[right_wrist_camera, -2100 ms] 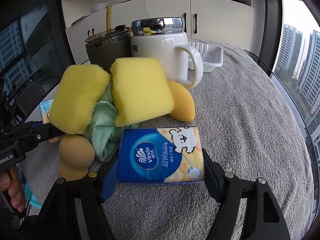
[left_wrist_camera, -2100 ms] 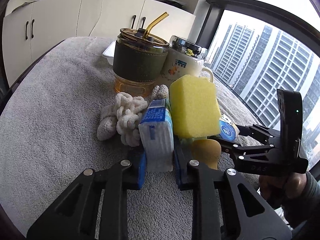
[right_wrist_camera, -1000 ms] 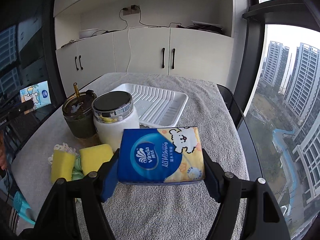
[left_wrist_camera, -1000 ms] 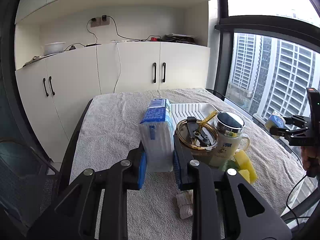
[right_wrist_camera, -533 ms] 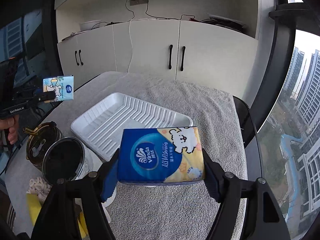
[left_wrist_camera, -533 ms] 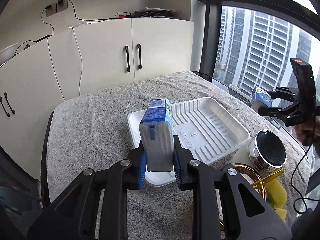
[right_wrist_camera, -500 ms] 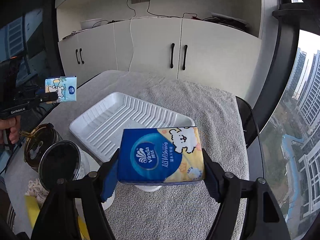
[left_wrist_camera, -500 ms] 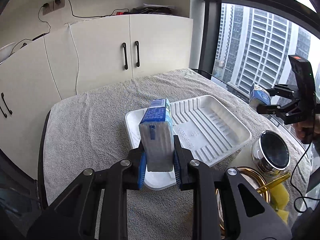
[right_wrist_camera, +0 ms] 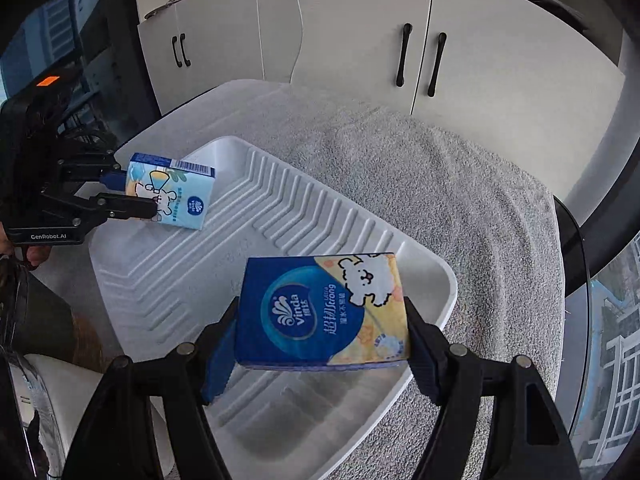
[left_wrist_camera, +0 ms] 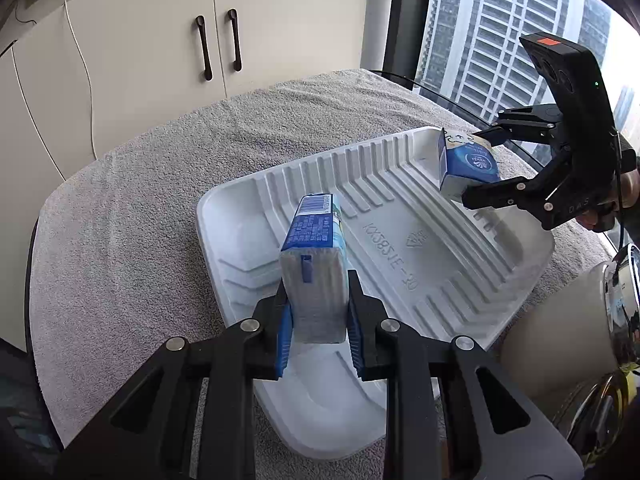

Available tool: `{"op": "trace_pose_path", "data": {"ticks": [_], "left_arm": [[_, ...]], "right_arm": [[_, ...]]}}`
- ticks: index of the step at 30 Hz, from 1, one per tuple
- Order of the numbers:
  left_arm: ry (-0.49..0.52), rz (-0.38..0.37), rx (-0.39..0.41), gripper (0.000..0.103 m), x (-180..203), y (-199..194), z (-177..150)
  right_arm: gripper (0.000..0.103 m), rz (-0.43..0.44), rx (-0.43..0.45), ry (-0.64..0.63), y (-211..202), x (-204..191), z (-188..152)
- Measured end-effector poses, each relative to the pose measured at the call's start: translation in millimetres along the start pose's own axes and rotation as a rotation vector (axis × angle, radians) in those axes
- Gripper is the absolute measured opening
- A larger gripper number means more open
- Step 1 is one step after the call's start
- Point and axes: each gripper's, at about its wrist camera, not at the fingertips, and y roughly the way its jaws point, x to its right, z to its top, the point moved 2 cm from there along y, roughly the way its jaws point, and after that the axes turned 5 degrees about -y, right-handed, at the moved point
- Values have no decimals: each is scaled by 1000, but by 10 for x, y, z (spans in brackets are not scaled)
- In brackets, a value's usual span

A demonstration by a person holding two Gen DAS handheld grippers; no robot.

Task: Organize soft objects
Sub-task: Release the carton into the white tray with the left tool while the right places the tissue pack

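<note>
Your left tool [left_wrist_camera: 316,320] is pinching a tissue pack [left_wrist_camera: 314,264] across its narrow side, standing on edge over the near end of the white tray [left_wrist_camera: 532,264]. Your right tool [right_wrist_camera: 322,344] is clamped on the second pack [right_wrist_camera: 322,312] across its wide face, flat over the corner of the tray nearest to that camera. Both packs hang above the ribbed floor of the tray; I cannot tell that either one touches it. In my judgement you are about to lay them down. The risk is in the release: the left pack is tall and thin in this grip, so if you let it go from a height it may tip and land crooked, or roll over the low rim onto the grey towel [left_wrist_camera: 140,220] on the counter. The right pack sits close to the tray's edge and could slide out there. Also the tray looks light, so a tool pressing on its rim may tilt it. The mug [left_wrist_camera: 560,332] stands just beside the tray; keep clear of it.
</note>
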Motion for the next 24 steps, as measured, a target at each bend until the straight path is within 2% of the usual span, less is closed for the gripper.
{"op": "trace_pose_path", "data": {"ticks": [3,5,6,7,9,20,24], "left_arm": [[-15,-7,-13,24,-17,24,11],[-19,20,-16,25,-21,42,11],[-20,37,-18,28,-22,48,3],[-23,57,-16,36,-36,55,3],[-42,55,-12,44,-56,35,-21],[-71,55,-18,48,-80,42,-101],[-90,38,-9,50,-87,28,-103]], "right_arm": [[75,28,-21,-7,114,5,26],[75,39,-40,-13,180,-21,20],[75,40,-51,-11,213,-29,16],[75,41,-61,-6,240,-28,13],[76,24,-66,3,278,-12,11],[77,-30,-62,16,304,-2,-66],[86,-15,-60,8,334,-35,-66]]}}
